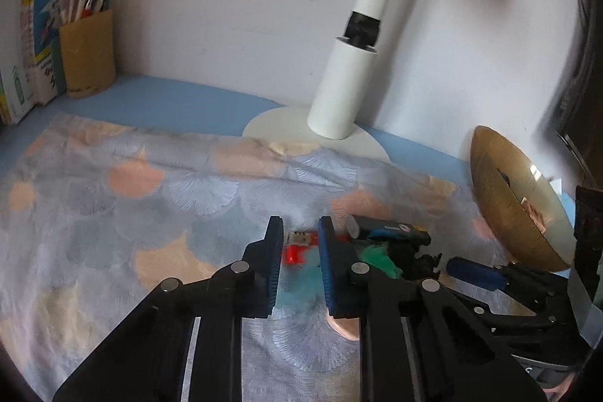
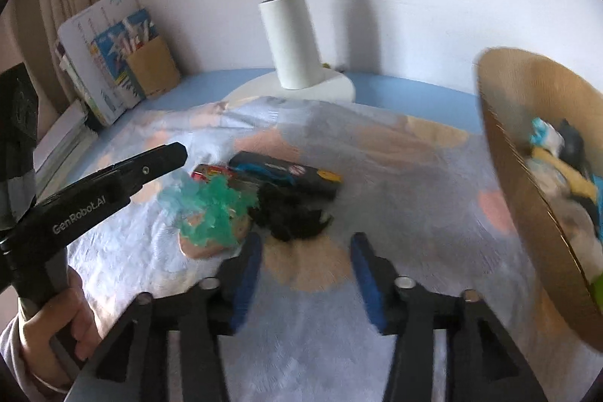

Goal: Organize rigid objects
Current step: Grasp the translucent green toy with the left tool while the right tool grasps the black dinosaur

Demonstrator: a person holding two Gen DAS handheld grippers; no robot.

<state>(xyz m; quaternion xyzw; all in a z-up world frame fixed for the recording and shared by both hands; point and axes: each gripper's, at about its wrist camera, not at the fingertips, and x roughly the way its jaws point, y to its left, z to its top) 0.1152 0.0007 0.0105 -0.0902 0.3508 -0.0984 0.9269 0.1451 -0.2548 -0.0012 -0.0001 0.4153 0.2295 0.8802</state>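
On the patterned cloth (image 2: 395,213) lies a small heap: a long black box (image 2: 286,174) (image 1: 392,228), a black clump (image 2: 290,217) (image 1: 418,259), a teal spiky piece (image 2: 211,213) (image 1: 377,259) and a red item (image 2: 205,172) (image 1: 301,238). My left gripper (image 1: 301,262) (image 2: 182,151) is shut over the heap's left end. A red and teal blur fills the narrow gap between its jaws; whether the pads press on it is unclear. My right gripper (image 2: 305,270) stands open just short of the black clump, with nothing between its fingers. A golden bowl (image 2: 527,194) (image 1: 508,213) at the right holds several items.
A white lamp (image 1: 339,85) (image 2: 290,44) stands on its round base at the back, against the wall. A brown pen holder (image 1: 88,55) (image 2: 152,70) and upright books (image 1: 34,44) (image 2: 101,63) fill the back left corner. A hand (image 2: 64,319) holds the left gripper's handle.
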